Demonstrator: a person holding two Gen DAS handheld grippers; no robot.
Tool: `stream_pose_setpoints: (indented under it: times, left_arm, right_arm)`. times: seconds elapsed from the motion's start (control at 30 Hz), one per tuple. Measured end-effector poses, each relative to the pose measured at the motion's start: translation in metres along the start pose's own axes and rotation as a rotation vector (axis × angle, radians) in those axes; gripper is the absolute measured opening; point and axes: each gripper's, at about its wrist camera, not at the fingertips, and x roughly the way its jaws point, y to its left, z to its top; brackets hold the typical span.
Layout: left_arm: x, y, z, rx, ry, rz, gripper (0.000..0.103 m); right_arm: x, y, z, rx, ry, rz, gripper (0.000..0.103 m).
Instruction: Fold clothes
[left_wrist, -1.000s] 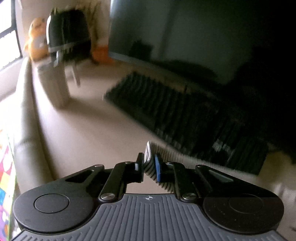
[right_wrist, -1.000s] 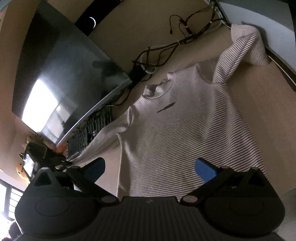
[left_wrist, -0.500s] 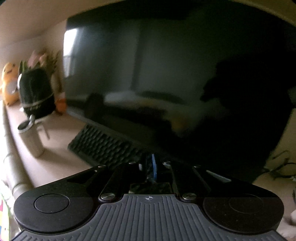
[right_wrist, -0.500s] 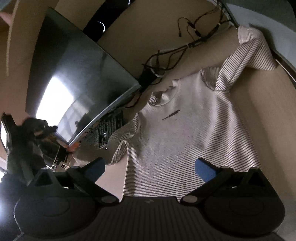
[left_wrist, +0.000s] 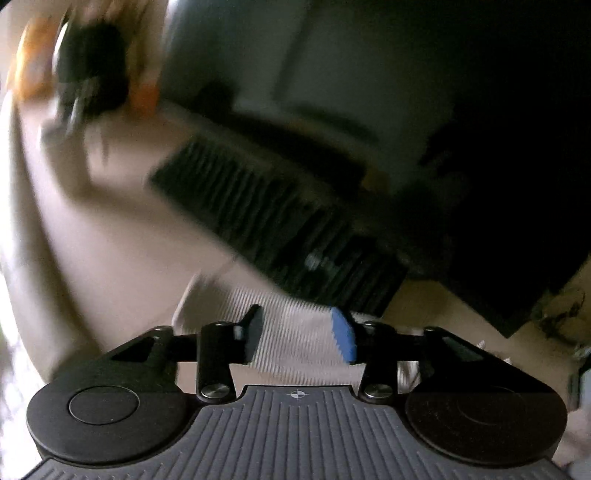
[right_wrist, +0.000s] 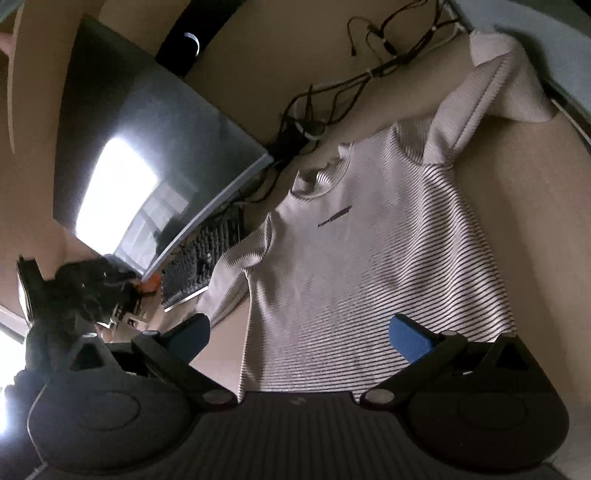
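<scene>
Left gripper (left_wrist: 301, 334) parted, blue pad (left_wrist: 343, 338) and dark pad (left_wrist: 254, 332) spread to either side of a striped sleeve (left_wrist: 295, 332), gripping nothing. Just beyond the sleeve, a black keyboard (left_wrist: 273, 218); behind that, a dark monitor (left_wrist: 424, 122). Bare beige desk (left_wrist: 110, 236) to the left of the sleeve, running out to a rounded edge.

Right gripper (right_wrist: 299, 334) spread wide, hovering above the hem of the striped shirt (right_wrist: 369, 266), holding nothing. Shirt flat on the desk, collar toward the cables (right_wrist: 332, 96). One sleeve reaching out to the keyboard (right_wrist: 203, 262), its end overlapping the near edge there. Other sleeve (right_wrist: 480, 99) folded up against a pale ledge at the upper right. Free desk on the right of the shirt body, and a narrower strip between the body and the keyboard-side sleeve.

Half a second back, left fingers nearly shut with the monitor filling the view; now opened, pointed down, sleeve lying under them. A second back, that sleeve pinched between the pads. Right gripper's spread unchanged across all three moments.

Left view heavily smeared by motion: objects at the upper left only dark and orange blurs. In the right view, a dark shape at the lower left too blurred to identify. Shirt hem cut off by the gripper body.
</scene>
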Motion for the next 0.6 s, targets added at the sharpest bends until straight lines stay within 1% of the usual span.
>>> stream_pose_setpoints:
  times: [0.07, 0.17, 0.3, 0.43, 0.6]
  left_arm:
    - [0.014, 0.023, -0.003, -0.06, 0.029, -0.005, 0.053]
    - [0.034, 0.05, -0.007, -0.135, 0.066, -0.005, 0.061]
    - [0.057, 0.077, -0.017, -0.218, 0.114, 0.001, 0.061]
    - [0.076, 0.088, -0.024, -0.246, 0.132, 0.013, 0.061]
    - [0.097, 0.091, -0.028, -0.246, 0.154, 0.042, 0.061]
  right_arm:
    - [0.011, 0.005, -0.001, -0.008, 0.028, -0.012, 0.103]
    - [0.026, 0.015, -0.006, -0.031, 0.071, -0.036, 0.103]
    - [0.042, 0.029, -0.012, -0.066, 0.104, -0.088, 0.103]
    - [0.053, 0.04, -0.019, -0.091, 0.131, -0.147, 0.103]
    - [0.058, 0.049, -0.023, -0.092, 0.126, -0.199, 0.103]
